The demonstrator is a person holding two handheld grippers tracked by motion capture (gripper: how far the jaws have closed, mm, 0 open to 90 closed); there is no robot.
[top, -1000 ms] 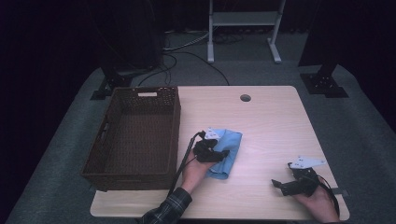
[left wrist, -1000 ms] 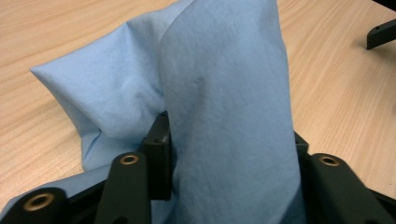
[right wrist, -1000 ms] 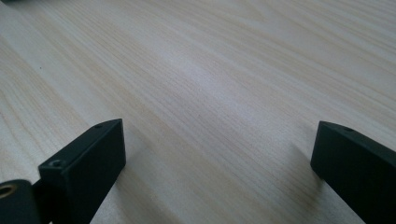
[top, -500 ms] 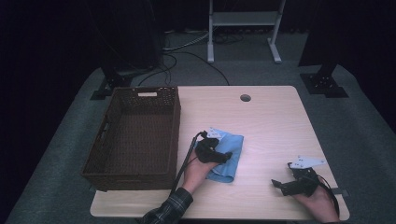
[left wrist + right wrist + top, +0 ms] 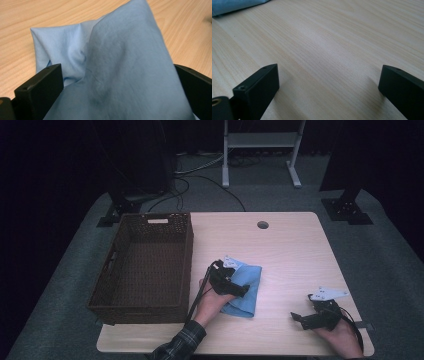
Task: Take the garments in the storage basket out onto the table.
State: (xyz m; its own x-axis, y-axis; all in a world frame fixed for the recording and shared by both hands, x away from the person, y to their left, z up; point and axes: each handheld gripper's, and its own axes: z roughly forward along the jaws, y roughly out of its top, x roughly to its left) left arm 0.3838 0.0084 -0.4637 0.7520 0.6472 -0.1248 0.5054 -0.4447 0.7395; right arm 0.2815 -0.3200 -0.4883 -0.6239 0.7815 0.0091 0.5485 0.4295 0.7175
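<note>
The dark brown woven rectangular basket (image 5: 142, 265) at nine o'clock on the pale wooden worktop (image 5: 290, 250) holds nothing. Left tongs (image 5: 239, 289) (jaws wide) straddle the bunched light-blue cloth (image 5: 112, 62) at centre. Right tongs (image 5: 300, 318), at five o'clock, gape over bare wood.

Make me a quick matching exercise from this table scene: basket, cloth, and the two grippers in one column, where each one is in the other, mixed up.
1. wicker basket
2. blue cloth
3. left gripper
4. right gripper

A. over bare wood, near the table's right front corner
B. table's left side
C. middle of the table, bunched up
D. jaws either side of the cloth

Pairs: 1-B, 2-C, 3-D, 4-A
</note>
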